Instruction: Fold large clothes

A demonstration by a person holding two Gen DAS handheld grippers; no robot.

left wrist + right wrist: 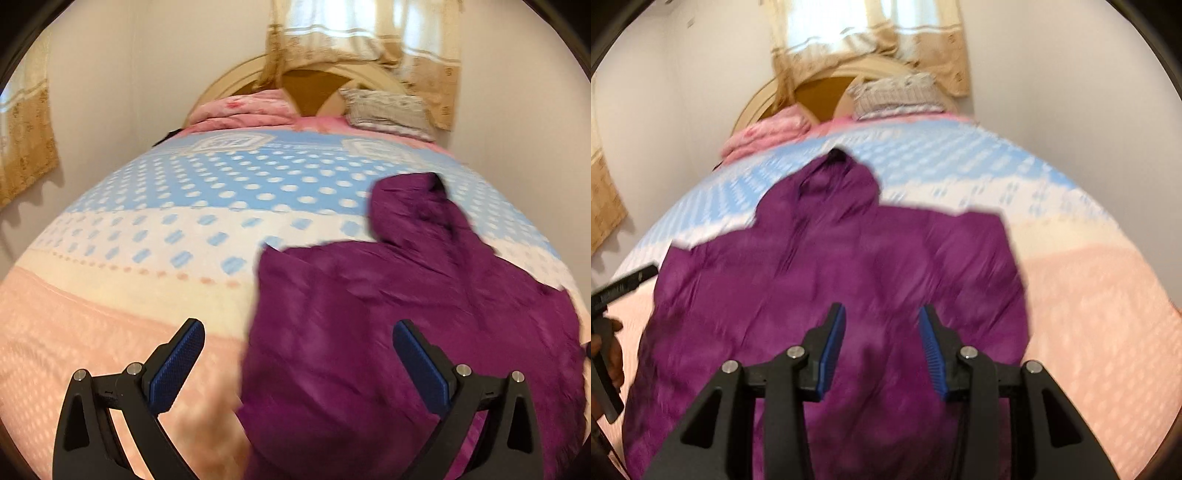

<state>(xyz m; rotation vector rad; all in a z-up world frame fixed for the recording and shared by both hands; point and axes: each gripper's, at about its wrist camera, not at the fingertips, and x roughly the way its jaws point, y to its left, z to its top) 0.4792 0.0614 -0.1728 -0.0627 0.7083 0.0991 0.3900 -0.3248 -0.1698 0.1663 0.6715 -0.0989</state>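
Above purple jacket (831, 280) on bed (110, 314), left tool (297, 339) wide open, right tool (882, 321) half open, both angled down, empty

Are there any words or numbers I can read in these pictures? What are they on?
No text can be read.
Left tool: pale lettering on its black side, in the right wrist view, too blurred to read.
Bedspread: white framed patches near the pillows, too blurred to tell whether they hold words.
Purple jacket: no label or print showing.
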